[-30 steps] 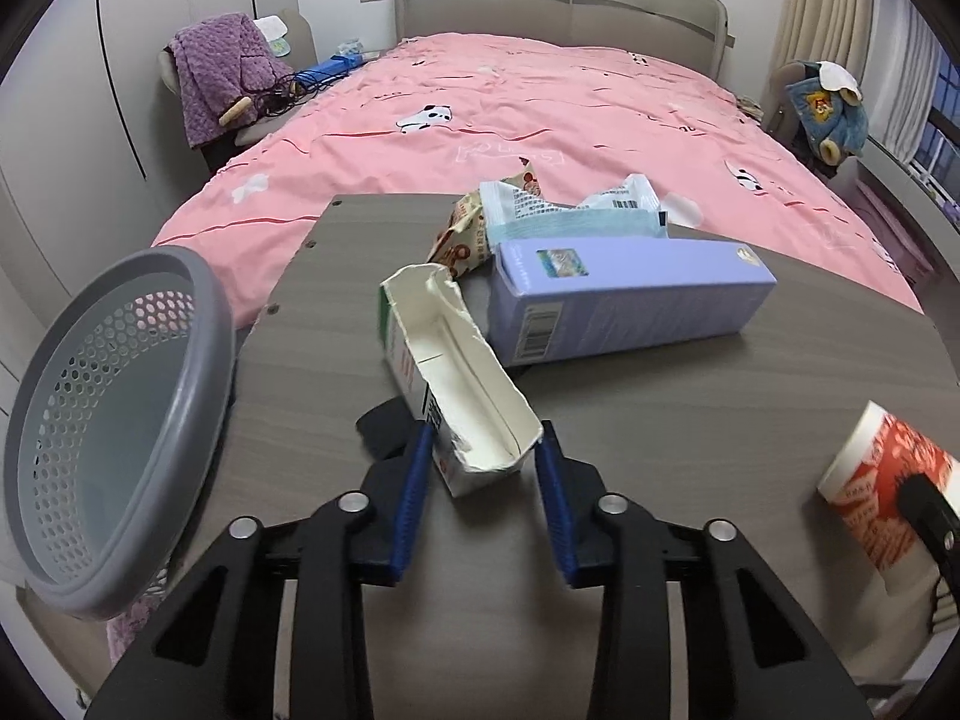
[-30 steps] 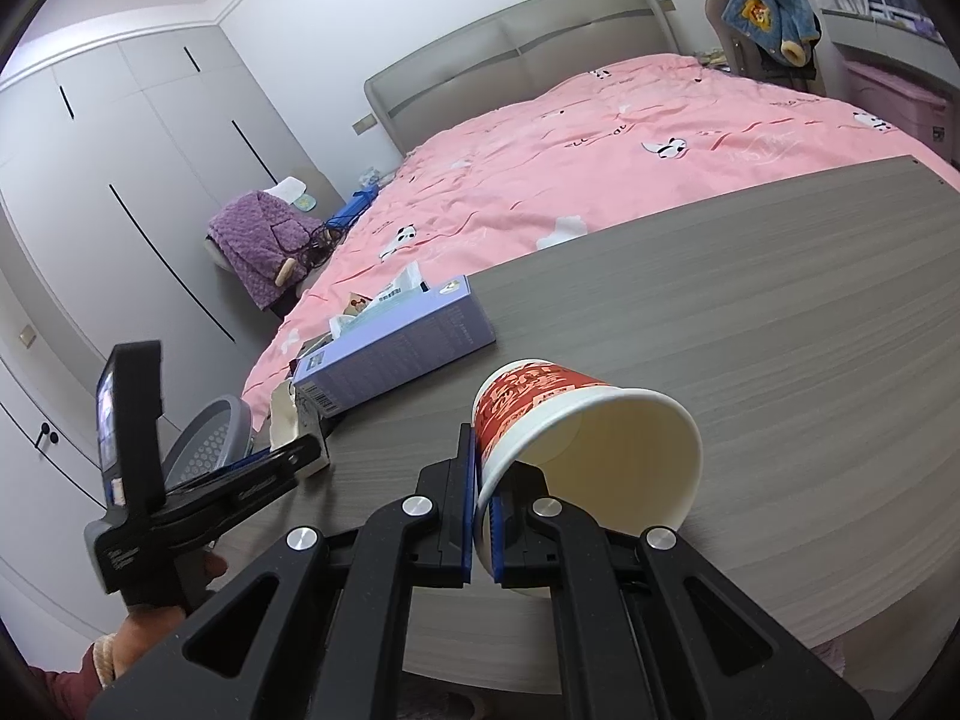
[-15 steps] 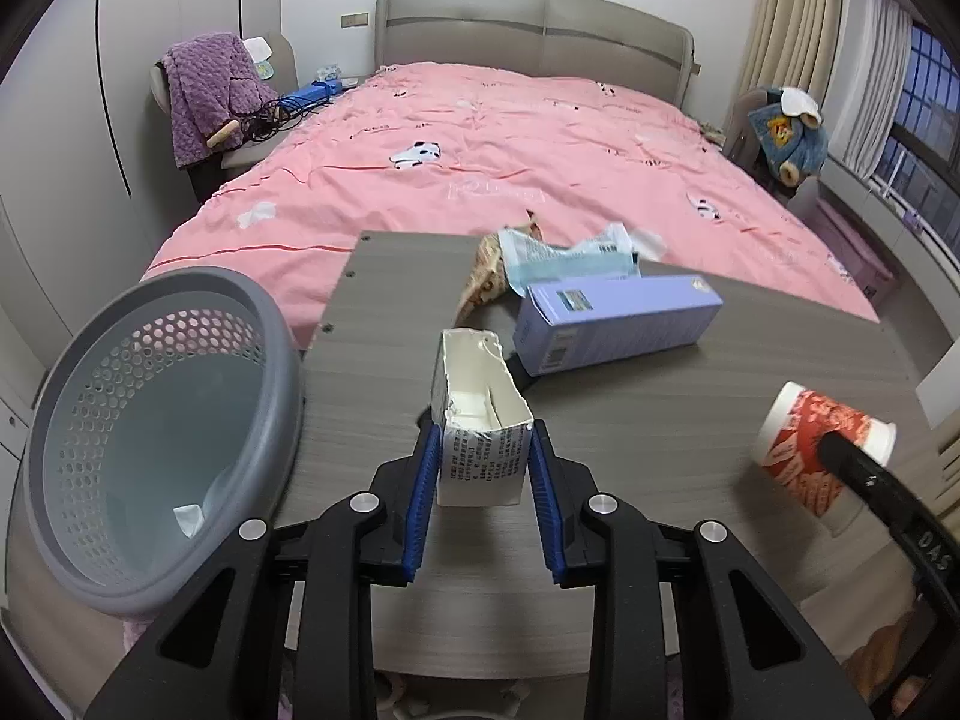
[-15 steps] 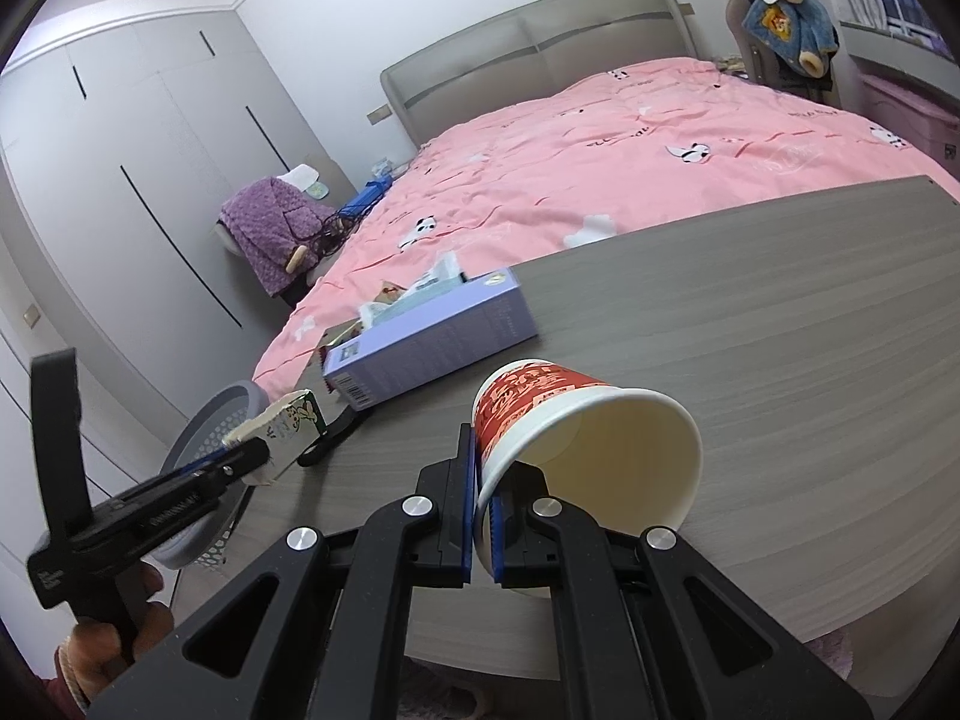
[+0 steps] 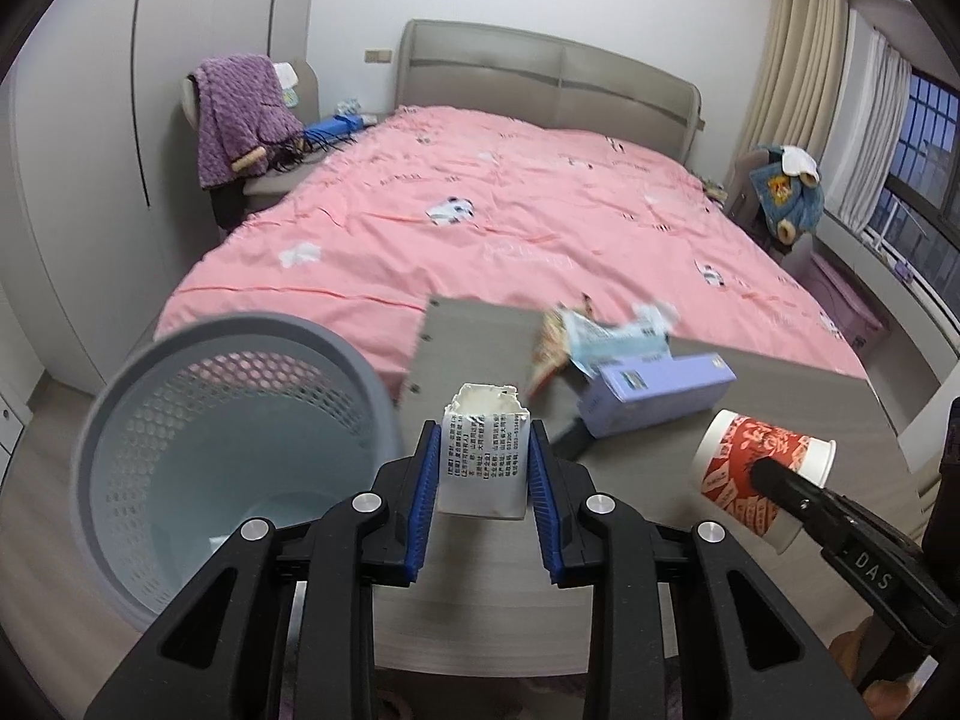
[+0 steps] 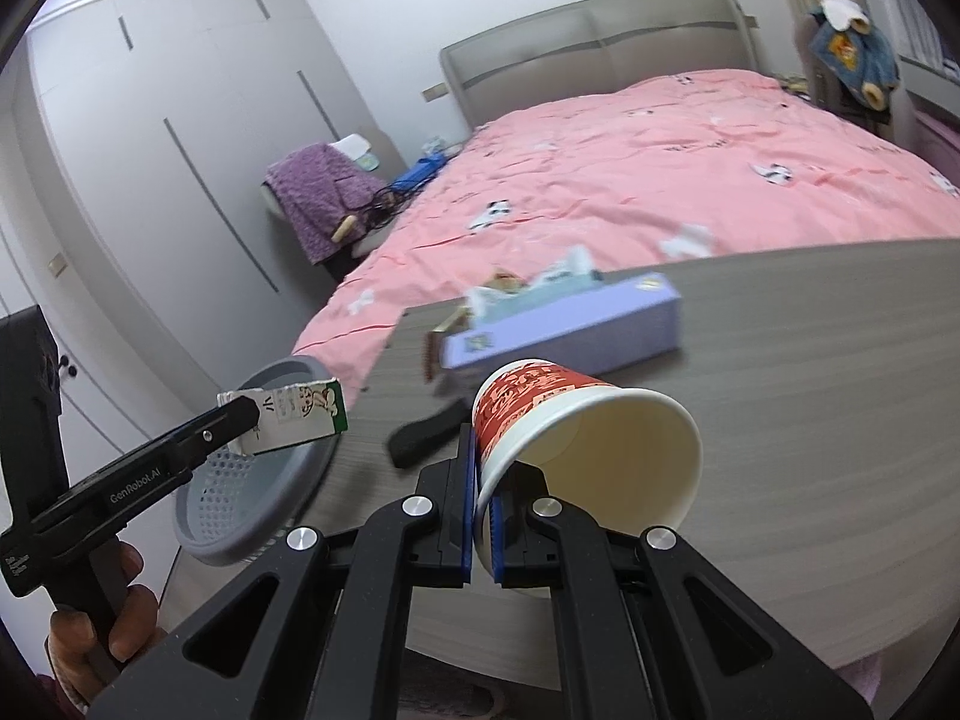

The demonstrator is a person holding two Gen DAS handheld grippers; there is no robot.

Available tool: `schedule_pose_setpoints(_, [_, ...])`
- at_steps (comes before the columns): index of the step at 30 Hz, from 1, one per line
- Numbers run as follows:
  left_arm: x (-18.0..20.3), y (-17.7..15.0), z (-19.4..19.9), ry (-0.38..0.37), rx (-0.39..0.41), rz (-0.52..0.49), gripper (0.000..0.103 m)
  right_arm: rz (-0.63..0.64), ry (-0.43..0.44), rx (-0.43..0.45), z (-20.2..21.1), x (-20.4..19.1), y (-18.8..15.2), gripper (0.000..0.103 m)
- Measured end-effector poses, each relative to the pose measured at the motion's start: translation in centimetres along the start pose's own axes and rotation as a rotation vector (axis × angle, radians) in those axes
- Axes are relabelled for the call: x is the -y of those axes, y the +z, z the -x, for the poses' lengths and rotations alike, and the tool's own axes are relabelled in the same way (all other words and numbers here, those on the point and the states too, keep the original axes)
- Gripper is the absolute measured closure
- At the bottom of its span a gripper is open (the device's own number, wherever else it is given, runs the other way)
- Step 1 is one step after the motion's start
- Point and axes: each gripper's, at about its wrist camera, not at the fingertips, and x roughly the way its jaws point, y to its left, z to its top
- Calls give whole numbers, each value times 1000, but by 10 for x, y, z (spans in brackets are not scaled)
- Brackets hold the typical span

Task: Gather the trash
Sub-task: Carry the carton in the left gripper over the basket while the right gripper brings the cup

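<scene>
A torn milk carton (image 5: pixel 485 461) was pinched between the blue pads of the left gripper (image 5: pixel 483 480), held off the table with its long axis running forward along the fingers and its ripped-open end pointing away. The grey mesh bin (image 5: pixel 231 462) was seen at the lower left of the left wrist view, just beside the table's left edge, its open mouth facing up and a scrap of paper lying at its bottom. From the carton, the bin lay to the left and lower; the left hand was judged much the nearer of the two to it. A red paper cup (image 6: pixel 585 447) was gripped by its rim wall in the tightly closed right gripper (image 6: pixel 478 525), tipped on its side with its mouth toward the camera, at the lower right of the left wrist view. Still on the grey table (image 6: pixel 810 372) were a lilac box (image 5: pixel 660 393) and crumpled wrappers (image 5: pixel 606 336) behind it, near the far edge. Open air was left between carton and bin rim.
</scene>
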Motion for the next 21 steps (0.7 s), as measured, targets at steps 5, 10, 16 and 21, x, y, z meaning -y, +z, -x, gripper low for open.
schedule_pose_setpoints(5, [-33, 7, 10, 48, 38, 15, 75, 60, 51, -21, -20, -40, 6, 98])
schedule_pose_setpoints(10, [-69, 7, 15, 106, 52, 30, 75, 111, 110, -45, -44, -75, 11, 98])
schedule_pose_setpoints(16, [-111, 3, 12, 174, 41, 49, 75, 181, 184, -94, -79, -122, 11, 98])
schedule_pose_setpoints(21, [-138, -3, 4, 207, 18, 75, 75, 232, 237, -136, -104, -155, 7, 98])
